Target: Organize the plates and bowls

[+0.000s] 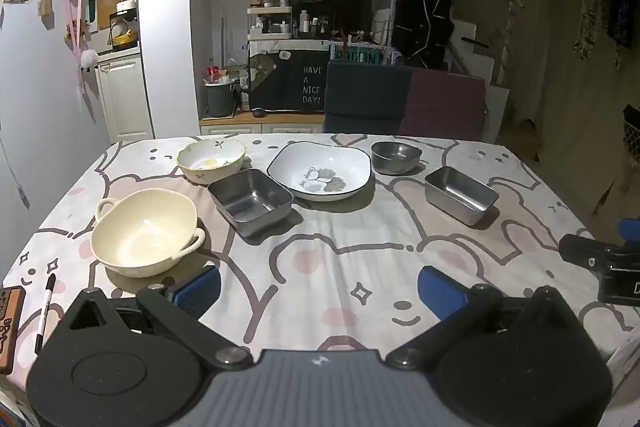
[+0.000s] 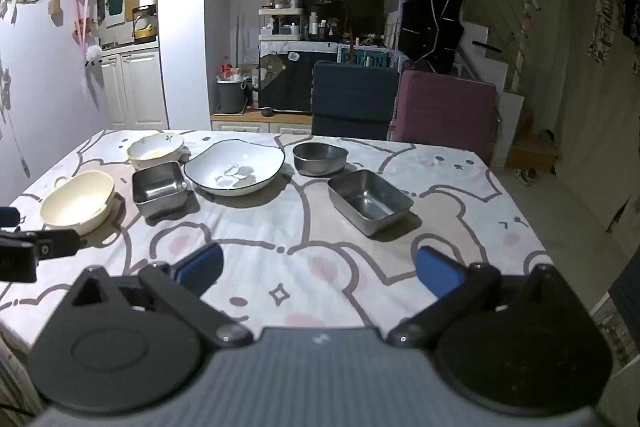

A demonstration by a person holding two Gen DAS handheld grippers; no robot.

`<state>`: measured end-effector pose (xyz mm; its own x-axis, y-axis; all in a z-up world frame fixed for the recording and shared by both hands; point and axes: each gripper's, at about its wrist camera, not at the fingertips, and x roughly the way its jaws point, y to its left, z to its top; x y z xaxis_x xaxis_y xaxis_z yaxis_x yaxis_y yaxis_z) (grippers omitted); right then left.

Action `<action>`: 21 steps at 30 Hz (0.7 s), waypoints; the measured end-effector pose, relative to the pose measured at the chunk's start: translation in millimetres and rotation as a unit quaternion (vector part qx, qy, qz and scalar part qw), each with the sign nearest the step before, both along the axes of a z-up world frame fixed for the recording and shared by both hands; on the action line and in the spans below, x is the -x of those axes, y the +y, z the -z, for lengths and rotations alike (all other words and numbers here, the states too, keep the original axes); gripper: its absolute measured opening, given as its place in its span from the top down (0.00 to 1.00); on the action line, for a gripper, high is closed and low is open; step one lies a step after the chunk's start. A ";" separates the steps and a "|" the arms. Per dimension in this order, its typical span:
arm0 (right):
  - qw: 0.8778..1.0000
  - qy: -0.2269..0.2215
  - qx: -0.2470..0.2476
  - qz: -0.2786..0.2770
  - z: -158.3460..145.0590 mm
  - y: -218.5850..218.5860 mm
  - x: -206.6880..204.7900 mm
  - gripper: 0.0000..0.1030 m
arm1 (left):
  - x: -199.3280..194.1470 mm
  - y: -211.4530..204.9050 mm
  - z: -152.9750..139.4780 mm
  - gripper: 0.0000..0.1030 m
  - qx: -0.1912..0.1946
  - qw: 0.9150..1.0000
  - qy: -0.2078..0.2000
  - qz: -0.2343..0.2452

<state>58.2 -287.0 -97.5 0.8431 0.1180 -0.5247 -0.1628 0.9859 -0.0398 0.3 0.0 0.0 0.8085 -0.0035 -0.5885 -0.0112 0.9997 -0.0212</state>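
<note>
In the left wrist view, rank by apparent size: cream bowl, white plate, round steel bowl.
1-2. Cream bowl and white plate: look alike in size, and the bowl sits nearer the camera, so unranked.
3. Round steel bowl, clearly smallest, though farthest.

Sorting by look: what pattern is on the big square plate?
White plate with a thin dark rim and grey leaf print inside; clearest in the left wrist view.

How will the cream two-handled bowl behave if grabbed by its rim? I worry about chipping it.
The cream bowl looks like thick glazed ceramic, so probably heavy for its size and stiff. Its glossy surface may slip between padded jaws. Its rounded sides narrow toward the base, so a one-sided rim grip could tip it; the loop handle may offer a surer hold. It likely chips if knocked against the steel tray.
</note>
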 end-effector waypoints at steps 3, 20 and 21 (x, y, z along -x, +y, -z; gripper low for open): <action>1.000 0.001 0.001 0.000 0.1 0.3 0.1 0.00 | -0.3 0.0 0.2 0.00 0.000 1.000 0.000 0.000; 1.000 -0.001 0.005 0.000 -0.1 1.0 -0.2 0.00 | 0.2 -0.1 -0.2 0.00 0.002 1.000 -0.002 -0.001; 1.000 -0.001 0.005 0.001 -0.1 1.1 -0.2 0.00 | 0.1 0.1 -0.1 0.00 0.003 1.000 -0.002 -0.001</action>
<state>58.4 -285.9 -97.4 0.8439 0.1118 -0.5247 -0.1616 0.9856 -0.0499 0.2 0.1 0.1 0.8107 -0.0052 -0.5854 -0.0127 0.9996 -0.0265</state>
